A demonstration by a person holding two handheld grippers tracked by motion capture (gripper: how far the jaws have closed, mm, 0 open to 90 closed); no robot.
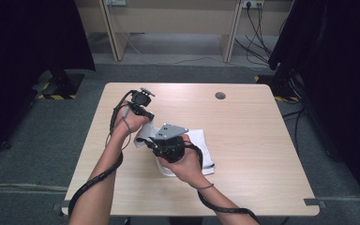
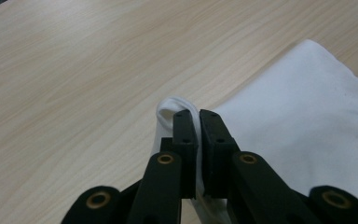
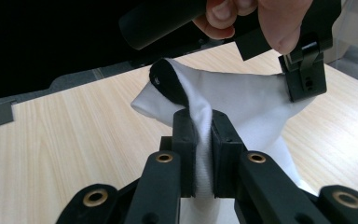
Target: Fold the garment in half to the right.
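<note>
Both tools are engaged on one white cloth [image 1: 194, 143], which lies partly on the counter [image 1: 253, 154] and is partly lifted.

Left tool [image 2: 198, 116]: jaws pressed together on an edge of the cloth. A small rolled loop of hem [image 2: 175, 103] stands up just beyond its tips, and the rest of the cloth spreads flat on the counter to the right of the jaws. In the high view the left tool [image 1: 143, 112] sits at the cloth's far left corner.

Right tool [image 3: 200, 119]: jaws pinching a raised ridge of the cloth, with fabric running up between the pads and out past the tips. Ahead of it, in its own view, the cloth is stretched in the air between the two tools, with the left tool clamped on the other end. In the high view the right tool [image 1: 168, 143] is over the near left part of the cloth.

Progress, as judged: both grips are made and the left side of the cloth is off the counter, so the pick-up stage looks complete. The right part of the cloth rests on the counter, loosely rumpled. No finished fold or neat flat layout is visible yet. What is left appears to be carrying the held edge across or spreading it, then releasing both tools.
</note>
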